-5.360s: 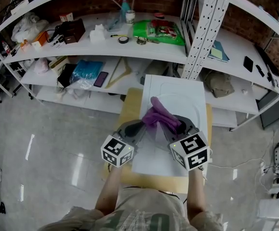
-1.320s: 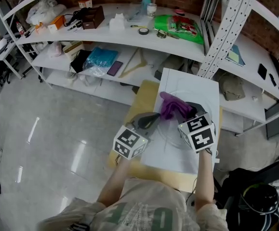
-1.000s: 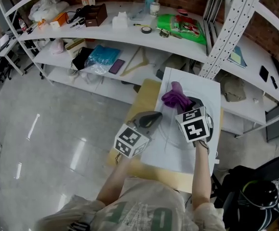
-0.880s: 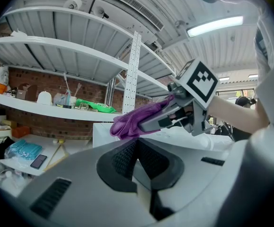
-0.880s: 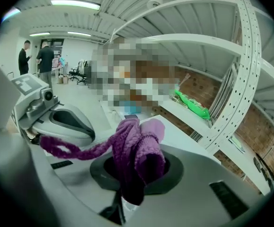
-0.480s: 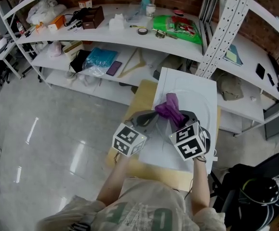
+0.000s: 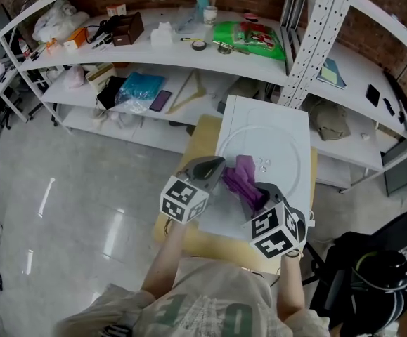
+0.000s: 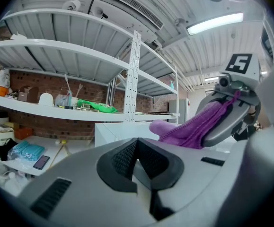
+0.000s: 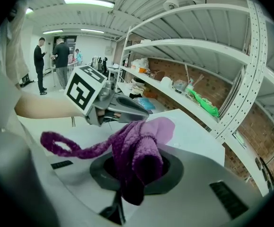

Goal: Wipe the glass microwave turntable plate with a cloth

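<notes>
Green packet [image 7: 247,42] on white shelf [image 7: 122,56], blue bag [image 7: 134,88] below, phone [image 7: 159,100] beside it

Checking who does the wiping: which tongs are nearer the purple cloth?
Right. The right tongs are clamped on the purple cloth; the left tongs grip the edge of the glass plate, just left of the cloth.

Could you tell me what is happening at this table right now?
A person is wiping a glass turntable plate that lies on a white board. The right gripper is clamped on a purple cloth, which rests on the plate's near left part. The left gripper sits shut at the plate's left rim, apparently steadying it.
</notes>
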`<state>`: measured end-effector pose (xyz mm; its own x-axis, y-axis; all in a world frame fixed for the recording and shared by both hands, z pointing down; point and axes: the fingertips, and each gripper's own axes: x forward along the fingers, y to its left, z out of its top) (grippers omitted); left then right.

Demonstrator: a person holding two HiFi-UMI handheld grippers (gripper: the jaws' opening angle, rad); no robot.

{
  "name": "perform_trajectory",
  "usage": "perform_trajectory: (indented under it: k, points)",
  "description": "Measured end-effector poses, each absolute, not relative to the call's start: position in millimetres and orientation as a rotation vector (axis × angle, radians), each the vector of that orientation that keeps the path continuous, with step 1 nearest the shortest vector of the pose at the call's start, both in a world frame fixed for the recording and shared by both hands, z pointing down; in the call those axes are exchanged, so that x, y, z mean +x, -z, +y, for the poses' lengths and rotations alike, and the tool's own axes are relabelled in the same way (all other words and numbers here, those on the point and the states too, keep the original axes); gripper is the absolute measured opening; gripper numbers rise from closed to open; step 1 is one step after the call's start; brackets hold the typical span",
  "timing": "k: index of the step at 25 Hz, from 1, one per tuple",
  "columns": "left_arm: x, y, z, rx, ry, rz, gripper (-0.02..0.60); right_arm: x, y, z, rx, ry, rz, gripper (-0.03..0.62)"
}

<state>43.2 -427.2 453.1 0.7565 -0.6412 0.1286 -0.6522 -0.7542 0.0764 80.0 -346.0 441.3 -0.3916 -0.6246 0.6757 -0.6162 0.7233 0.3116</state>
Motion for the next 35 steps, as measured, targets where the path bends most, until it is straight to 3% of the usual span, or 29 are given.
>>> perform_trajectory:
  k: [8, 20, 35]
  points:
    - [43.0, -452.4, -427.1, 2.835, -0.15, -1.053, 0.002, 80.0, -438.8, -327.6, 0.913, 0.0, -2.135, 0.051]
    - [44.9, -451.8, -427.0, 2.838, -0.152, -1.055, 0.002, 143.4, -405.9, -465.3, 1.284, 0.13, -1.922, 0.051]
    - [41.5, -453.4, -425.1, 2.831, -0.145, -1.056, 0.002, 144.1, -429.7, -500.1, 1.275, 0.02, -1.945, 0.051]
